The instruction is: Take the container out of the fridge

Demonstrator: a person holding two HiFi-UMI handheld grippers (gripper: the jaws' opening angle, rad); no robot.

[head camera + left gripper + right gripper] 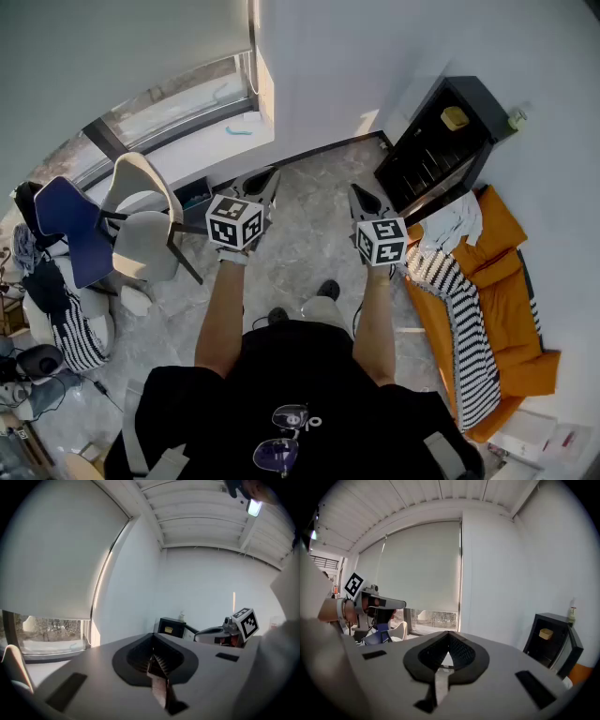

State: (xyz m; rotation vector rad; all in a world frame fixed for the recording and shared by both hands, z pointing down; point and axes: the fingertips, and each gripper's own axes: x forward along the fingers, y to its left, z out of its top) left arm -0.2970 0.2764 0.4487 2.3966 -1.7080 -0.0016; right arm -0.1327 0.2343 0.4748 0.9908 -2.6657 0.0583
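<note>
The black fridge [439, 142] stands against the right wall with its front open and shelves showing. A small yellow container [455, 117] sits on its top shelf; it also shows in the right gripper view, container [545, 633] inside the fridge [553, 641]. My left gripper [264, 180] and right gripper [365, 200] are held out side by side above the marble floor, well short of the fridge. Both are shut with nothing between the jaws. The left gripper view shows the fridge [170, 626] far off, past the shut left gripper [153, 654]. The right gripper [448, 645] is empty.
White chairs [141, 220] and a blue chair [64, 225] stand at the left by the window. An orange mattress [506, 291] with a striped cloth [464, 319] lies along the right wall beside the fridge. A small bottle [515, 117] stands on the fridge top.
</note>
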